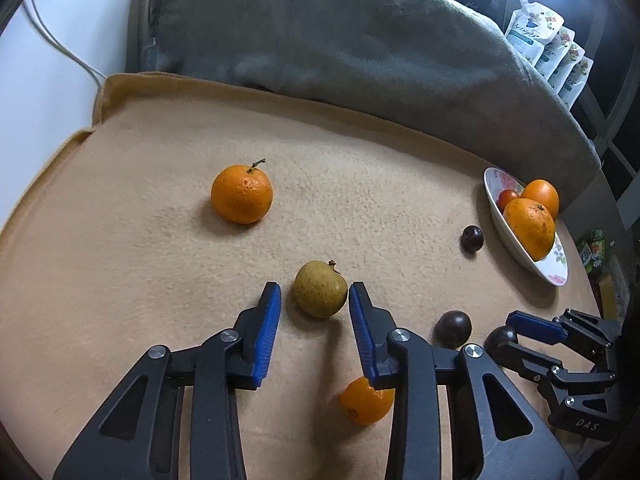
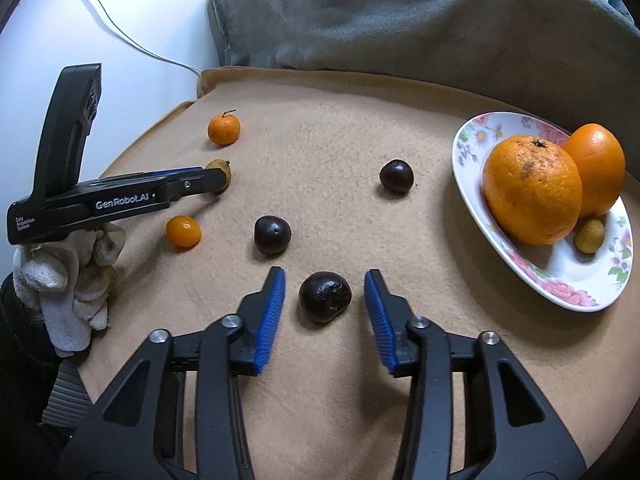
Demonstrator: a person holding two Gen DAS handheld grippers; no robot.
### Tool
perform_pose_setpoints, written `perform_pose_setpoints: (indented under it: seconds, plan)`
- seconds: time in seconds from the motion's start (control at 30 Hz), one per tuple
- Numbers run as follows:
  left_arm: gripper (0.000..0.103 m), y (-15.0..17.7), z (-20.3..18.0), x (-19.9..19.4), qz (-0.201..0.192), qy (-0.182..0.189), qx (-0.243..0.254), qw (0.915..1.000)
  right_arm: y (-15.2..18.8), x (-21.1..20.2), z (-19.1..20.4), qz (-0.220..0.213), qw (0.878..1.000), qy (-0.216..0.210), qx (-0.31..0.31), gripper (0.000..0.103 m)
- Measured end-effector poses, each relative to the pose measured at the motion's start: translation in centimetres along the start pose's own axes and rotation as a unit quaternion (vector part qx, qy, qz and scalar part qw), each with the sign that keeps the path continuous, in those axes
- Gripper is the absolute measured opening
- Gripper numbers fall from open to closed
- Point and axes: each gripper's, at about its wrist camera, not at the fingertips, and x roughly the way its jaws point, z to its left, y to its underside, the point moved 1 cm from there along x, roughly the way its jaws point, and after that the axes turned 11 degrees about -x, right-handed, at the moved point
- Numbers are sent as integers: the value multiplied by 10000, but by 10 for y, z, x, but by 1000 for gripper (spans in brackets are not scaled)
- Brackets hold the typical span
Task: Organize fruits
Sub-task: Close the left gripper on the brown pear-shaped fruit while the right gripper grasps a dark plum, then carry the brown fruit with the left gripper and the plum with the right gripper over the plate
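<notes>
The left gripper (image 1: 315,295) has its jaws on both sides of a yellow-green fruit (image 1: 320,289). The right jaw looks to touch the fruit, and a thin gap shows at the left jaw, so it is not squeezed yet. The right gripper (image 2: 325,286) has its jaws on both sides of a dark round fruit (image 2: 325,297), with gaps on each side, so nothing is held.

Both fruits lie on the tan blanket (image 2: 320,160) that covers the counter, at its near edge. A small orange (image 1: 366,402) lies under the left gripper. A gloved hand (image 2: 72,276) holds that gripper.

Two more dark fruits (image 2: 272,234) lie toward the middle. A stemmed orange (image 1: 242,193) sits toward the far left corner. At the right edge stands a flowered plate (image 2: 472,136) with two big oranges (image 2: 532,188) and one little yellow fruit (image 2: 589,235). A grey blanket (image 2: 400,20) is heaped behind the far edge.
</notes>
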Motion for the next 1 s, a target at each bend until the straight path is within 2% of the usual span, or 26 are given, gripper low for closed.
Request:
perform_pose_setpoints:
  seconds: [0.1,0.2,0.73,1.0]
  plan:
    - [30,1,-1,2,15,5,17,10000,0,2,0,3,10000,-7,33,29]
    - [27,2,-3,3,8,12,32,10000,0,2,-1,-13,10000,-29,74,28]
    - [26,-4,-3,-7,-132,77,-53,9999,2,-13,-6,-243,9995,73,201,27]
    - [26,-3,-19,-21,-294,180,98,9994,0,-28,-11,-414,9987,146,262,27]
